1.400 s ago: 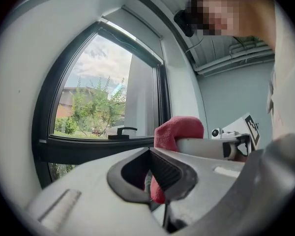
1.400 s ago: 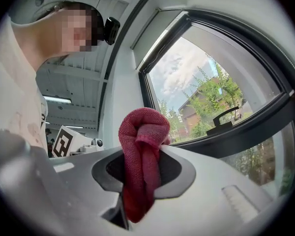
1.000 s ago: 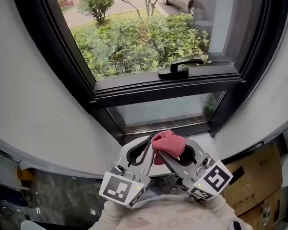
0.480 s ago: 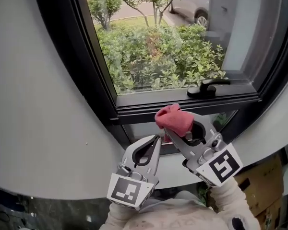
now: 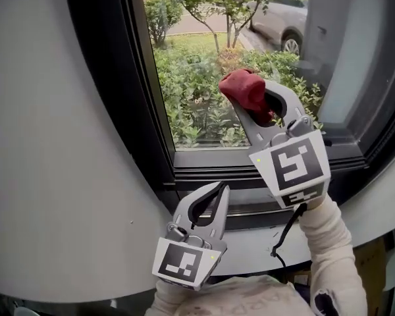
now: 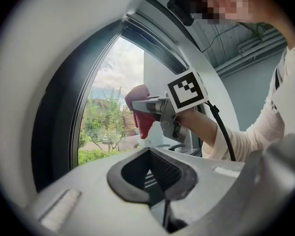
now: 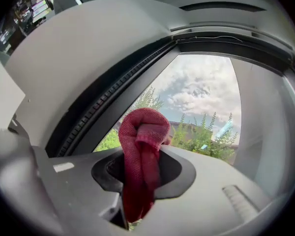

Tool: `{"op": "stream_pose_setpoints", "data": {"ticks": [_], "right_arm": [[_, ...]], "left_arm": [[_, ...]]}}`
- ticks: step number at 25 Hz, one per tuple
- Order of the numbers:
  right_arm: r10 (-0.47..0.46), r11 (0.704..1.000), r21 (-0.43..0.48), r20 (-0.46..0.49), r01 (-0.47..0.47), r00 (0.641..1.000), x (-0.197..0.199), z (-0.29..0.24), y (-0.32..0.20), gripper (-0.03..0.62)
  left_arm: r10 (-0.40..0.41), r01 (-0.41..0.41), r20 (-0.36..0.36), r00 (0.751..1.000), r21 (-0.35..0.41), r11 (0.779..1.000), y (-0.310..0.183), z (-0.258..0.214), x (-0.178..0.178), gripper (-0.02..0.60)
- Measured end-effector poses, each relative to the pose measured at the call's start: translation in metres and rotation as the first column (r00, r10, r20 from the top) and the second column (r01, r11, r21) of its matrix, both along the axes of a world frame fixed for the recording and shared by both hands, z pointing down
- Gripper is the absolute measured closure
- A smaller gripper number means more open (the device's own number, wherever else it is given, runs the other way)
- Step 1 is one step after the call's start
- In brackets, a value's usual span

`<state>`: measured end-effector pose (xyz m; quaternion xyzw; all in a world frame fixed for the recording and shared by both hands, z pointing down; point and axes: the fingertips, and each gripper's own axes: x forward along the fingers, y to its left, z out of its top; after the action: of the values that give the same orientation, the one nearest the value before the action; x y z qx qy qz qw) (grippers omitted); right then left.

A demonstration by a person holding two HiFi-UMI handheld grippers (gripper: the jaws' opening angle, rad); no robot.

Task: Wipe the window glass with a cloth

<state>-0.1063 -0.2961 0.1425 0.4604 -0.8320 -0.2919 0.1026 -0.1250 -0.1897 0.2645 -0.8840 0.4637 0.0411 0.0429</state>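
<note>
Since the earlier frames, the right tool (image 5: 258, 110) is found raised from sill level to the height of the pane. Its jaws are clamped on the red cloth (image 5: 243, 87), which is bunched into a wad beyond the tips. The window glass (image 5: 197, 64) lies directly ahead of the wad, along the tool's long axis; contact cannot be confirmed. The left tool (image 5: 218, 191) is held low by the window frame (image 5: 204, 173), jaws together on nothing. The right tool is judged the nearer, and a short forward push is judged necessary to seat the cloth.
</note>
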Motion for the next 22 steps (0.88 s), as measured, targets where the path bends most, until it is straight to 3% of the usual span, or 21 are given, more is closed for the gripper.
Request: {"op": "stream_pose_setpoints", "data": {"ticks": [5,9,15,22], "right_arm": [[0.083,0.993,0.093,-0.109,-0.073,0.991,-0.004,-0.003,-0.024,0.467],[0.087,0.986,0.154,-0.157,-0.063,0.984,-0.003,-0.021,-0.025,0.465],[0.098,0.968,0.245,-0.17,-0.055,0.981,0.003,-0.076,-0.026,0.459],[0.19,0.913,0.389,-0.129,-0.127,0.973,0.024,-0.171,-0.025,0.457]], "left_arm": [[-0.023,0.023,0.007,1.0,0.046,0.999,-0.025,-0.03,0.002,0.581],[-0.032,0.032,0.007,0.999,0.063,0.998,-0.041,-0.048,0.005,0.581],[-0.014,0.015,-0.007,1.0,0.063,0.998,-0.056,-0.058,0.011,0.581],[-0.003,0.003,-0.008,1.0,0.061,0.998,-0.063,-0.068,0.016,0.581]]}}
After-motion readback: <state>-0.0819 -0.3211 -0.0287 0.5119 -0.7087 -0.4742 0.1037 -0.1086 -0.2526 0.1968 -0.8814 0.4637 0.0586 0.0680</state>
